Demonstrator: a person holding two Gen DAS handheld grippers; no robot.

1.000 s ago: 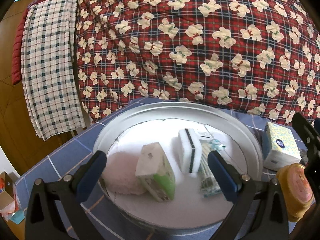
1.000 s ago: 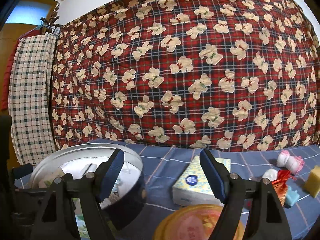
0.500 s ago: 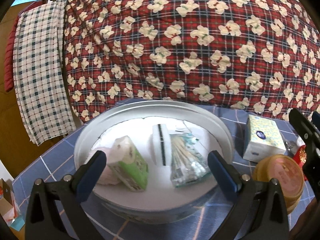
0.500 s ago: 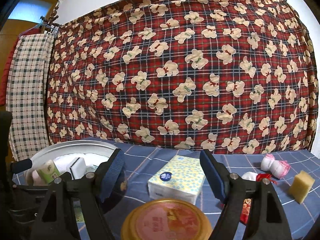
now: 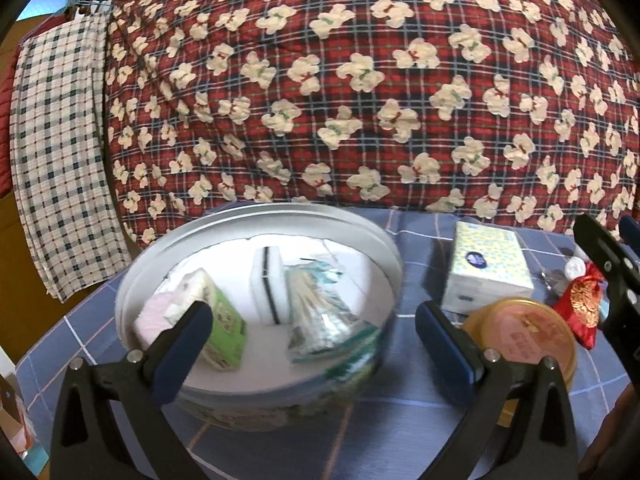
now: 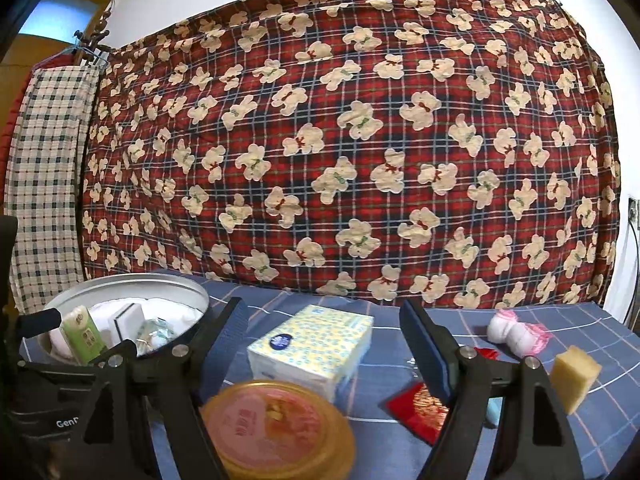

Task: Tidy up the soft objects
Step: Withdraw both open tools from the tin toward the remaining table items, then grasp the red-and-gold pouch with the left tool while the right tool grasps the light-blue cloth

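Note:
A round metal tin [image 5: 376, 240] [image 6: 80, 288] on the blue checked tablecloth holds a green tissue pack [image 5: 224, 316], a pink pad [image 5: 150, 320], a white sponge with a dark stripe [image 5: 268, 284] and a clear bag of swabs [image 5: 320, 316]. My left gripper [image 5: 312, 336] is open and empty, just in front of the tin. My right gripper [image 6: 324, 336] is open and empty, above a yellow-dotted tissue box [image 6: 312, 348] [image 5: 488, 268]. A yellow sponge [image 6: 576, 376], a pink-white bundle [image 6: 516, 332] and a red pouch [image 6: 424, 408] [image 5: 580, 312] lie to the right.
An orange round lid [image 6: 276, 428] [image 5: 528, 336] lies at the front, between the tin and the red pouch. A red plaid bear blanket [image 6: 360, 140] hangs behind the table. A checked towel [image 5: 56, 160] hangs at the left. The table's left edge is near the tin.
Both grippers have pulled back and risen. The tin looks smaller and sits lower left in the left wrist view. More of the table's right side shows in the right wrist view.

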